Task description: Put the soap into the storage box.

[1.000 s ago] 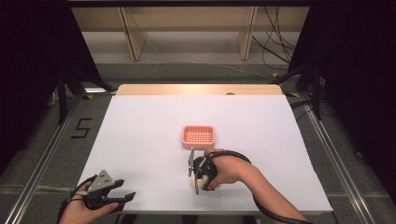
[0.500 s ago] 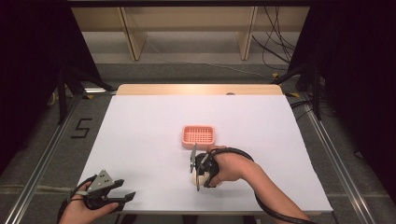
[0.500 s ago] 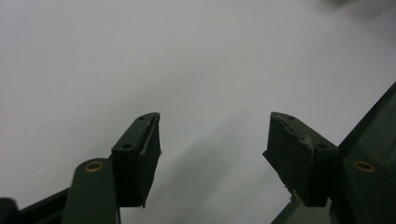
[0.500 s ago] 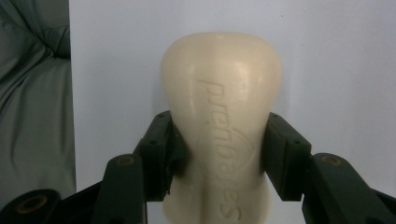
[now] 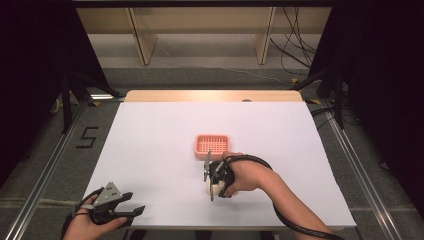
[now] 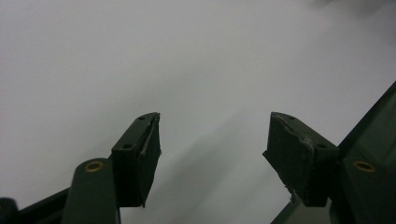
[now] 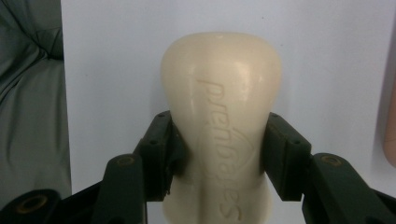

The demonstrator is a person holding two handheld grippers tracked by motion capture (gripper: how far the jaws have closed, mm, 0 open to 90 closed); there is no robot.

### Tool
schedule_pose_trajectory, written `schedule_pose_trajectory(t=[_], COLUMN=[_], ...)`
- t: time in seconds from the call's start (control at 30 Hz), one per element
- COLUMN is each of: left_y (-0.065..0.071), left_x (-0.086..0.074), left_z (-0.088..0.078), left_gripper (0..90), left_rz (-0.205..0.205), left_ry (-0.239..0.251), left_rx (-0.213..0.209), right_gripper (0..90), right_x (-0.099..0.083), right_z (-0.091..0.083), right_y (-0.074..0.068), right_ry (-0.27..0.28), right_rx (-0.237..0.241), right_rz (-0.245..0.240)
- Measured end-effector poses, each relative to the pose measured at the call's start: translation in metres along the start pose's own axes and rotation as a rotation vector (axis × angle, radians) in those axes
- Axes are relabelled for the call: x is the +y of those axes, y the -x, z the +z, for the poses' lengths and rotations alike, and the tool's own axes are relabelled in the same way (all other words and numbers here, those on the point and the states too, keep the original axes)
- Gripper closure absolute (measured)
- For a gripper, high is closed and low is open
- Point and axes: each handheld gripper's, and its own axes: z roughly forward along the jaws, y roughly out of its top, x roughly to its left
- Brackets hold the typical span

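Soap bar (image 7: 219, 126) mostly hidden behind the right gripper (image 5: 212, 180) in the high view; its near end is cut off in the right gripper view. Right gripper's jaws clamped on the bar's sides, just at 6 o'clock of the pink basket (image 5: 212, 146), which looks empty. Left gripper (image 5: 116, 207) sits at the table (image 5: 150, 130) edge, 7 o'clock corner, jaws apart over bare white surface. Wide open room at 9 to 12 o'clock.

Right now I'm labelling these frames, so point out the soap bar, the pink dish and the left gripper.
soap bar (image 7: 219, 93), right gripper view, its embossed face.
pink dish (image 5: 213, 144), high view, its slotted floor.
left gripper (image 6: 215, 140), left gripper view, between its open jaws.
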Motion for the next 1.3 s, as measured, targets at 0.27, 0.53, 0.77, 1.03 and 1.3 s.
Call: schedule_pose_trajectory(t=[0.27,0.53,0.77,1.03,1.3], left_y=[0.000,0.001,-0.001,0.000,0.000], left_x=[0.000,0.000,0.000,0.000,0.000], left_z=[0.000,0.000,0.000,0.000,0.000], left_gripper=[34.6,34.5,34.6,34.6,34.6], left_rz=[0.001,-0.024,0.014,0.006,0.009], left_ry=[0.000,-0.002,0.002,0.007,0.006], left_rx=[-0.001,-0.006,0.003,0.005,0.004], right_gripper=[50.4,50.5,50.5,50.5,50.4], right_x=[0.000,0.001,0.000,0.000,-0.002], right_z=[-0.004,-0.007,-0.008,-0.011,-0.011], right_y=[0.000,0.005,0.009,0.008,0.013], right_ry=[-0.008,-0.003,0.008,-0.004,0.021], right_rx=[-0.008,-0.018,-0.029,-0.042,-0.062], right_rz=[0.047,0.041,0.033,0.111,0.086])
